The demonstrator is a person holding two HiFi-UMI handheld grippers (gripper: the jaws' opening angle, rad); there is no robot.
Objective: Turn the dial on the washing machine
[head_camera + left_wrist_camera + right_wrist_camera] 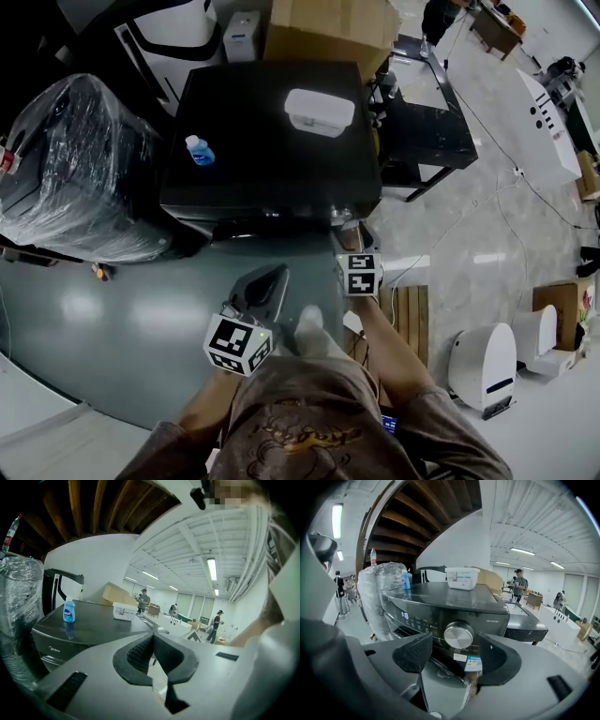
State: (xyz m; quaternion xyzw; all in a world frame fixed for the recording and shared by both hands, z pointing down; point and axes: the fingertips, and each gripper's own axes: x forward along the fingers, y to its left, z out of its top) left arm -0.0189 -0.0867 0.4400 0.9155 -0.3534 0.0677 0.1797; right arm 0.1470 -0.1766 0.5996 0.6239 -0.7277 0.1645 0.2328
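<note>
A black washing machine (272,131) stands in front of me, its control panel (422,620) facing my right gripper. The silver dial (458,635) sits at the panel's right end. My right gripper (457,657) is open, and the dial shows between its two pads, a little ahead of them and untouched. In the head view the right gripper (345,225) is at the machine's front right corner. My left gripper (265,281) hangs back, lower and to the left; its pads (140,654) meet with nothing between them.
A blue bottle (199,150) and a white box (319,111) rest on the machine's lid. A plastic-wrapped bulk (75,169) stands at its left, a cardboard box (328,23) behind it, a black table (427,131) at its right. White units (483,361) stand on the floor.
</note>
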